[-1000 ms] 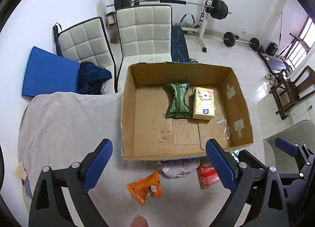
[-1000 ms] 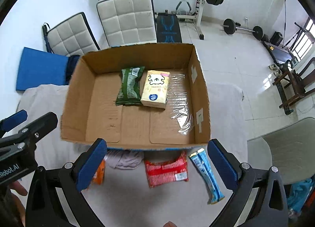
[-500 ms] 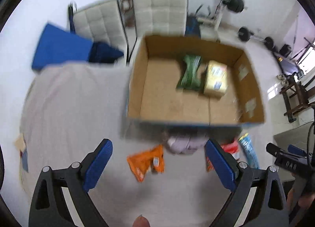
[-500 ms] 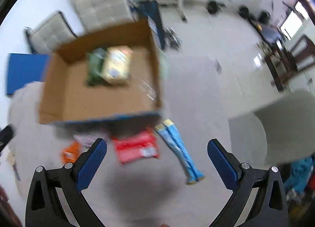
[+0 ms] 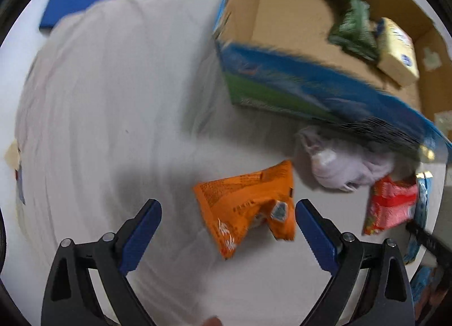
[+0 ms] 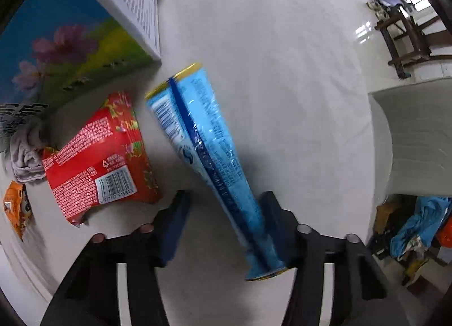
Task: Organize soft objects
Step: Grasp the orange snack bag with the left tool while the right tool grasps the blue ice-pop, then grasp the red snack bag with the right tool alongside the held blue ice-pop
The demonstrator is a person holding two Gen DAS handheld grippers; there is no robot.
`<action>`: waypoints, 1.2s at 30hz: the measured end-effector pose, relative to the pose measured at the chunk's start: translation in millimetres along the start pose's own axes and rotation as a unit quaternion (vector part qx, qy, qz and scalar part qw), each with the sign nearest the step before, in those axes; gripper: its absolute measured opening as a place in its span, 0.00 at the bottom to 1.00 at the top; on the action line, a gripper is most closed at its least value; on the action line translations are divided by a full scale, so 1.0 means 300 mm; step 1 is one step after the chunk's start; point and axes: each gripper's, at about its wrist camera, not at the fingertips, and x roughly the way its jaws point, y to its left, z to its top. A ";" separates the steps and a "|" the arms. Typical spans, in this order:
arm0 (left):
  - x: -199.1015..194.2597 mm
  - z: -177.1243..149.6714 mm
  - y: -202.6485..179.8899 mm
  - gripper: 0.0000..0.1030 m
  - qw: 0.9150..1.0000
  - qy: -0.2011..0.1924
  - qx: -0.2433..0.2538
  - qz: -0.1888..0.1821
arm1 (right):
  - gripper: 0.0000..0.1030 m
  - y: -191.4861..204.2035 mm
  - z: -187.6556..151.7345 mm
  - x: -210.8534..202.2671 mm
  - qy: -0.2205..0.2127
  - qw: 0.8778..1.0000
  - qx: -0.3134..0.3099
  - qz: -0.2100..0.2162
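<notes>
Now left tool (image 5: 228, 225) spread above orange packet (image 5: 245, 207); right tool (image 6: 223, 214) spread, straddling blue packet (image 6: 209, 153).

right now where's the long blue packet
In the right wrist view the long blue packet lies on the white cloth between the right gripper's open fingers, just right of the red packet, near the box corner.

Bright, even daylight; both fisheye views bend at the dark rims, the left one motion-blurred throughout.
</notes>
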 end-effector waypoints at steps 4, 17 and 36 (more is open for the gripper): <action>0.092 0.018 0.017 0.94 0.998 0.043 -0.021 -0.028 | 0.29 0.018 -0.049 0.019 0.034 0.999 -0.013 0.017; 0.131 -0.033 -0.082 0.62 0.998 0.040 0.017 -0.037 | 0.31 -0.054 -0.028 0.041 0.019 0.999 0.020 0.037; 0.061 -0.460 -0.293 0.58 0.994 0.052 0.064 -0.070 | 0.21 -0.089 -0.260 0.071 0.049 0.992 0.015 0.114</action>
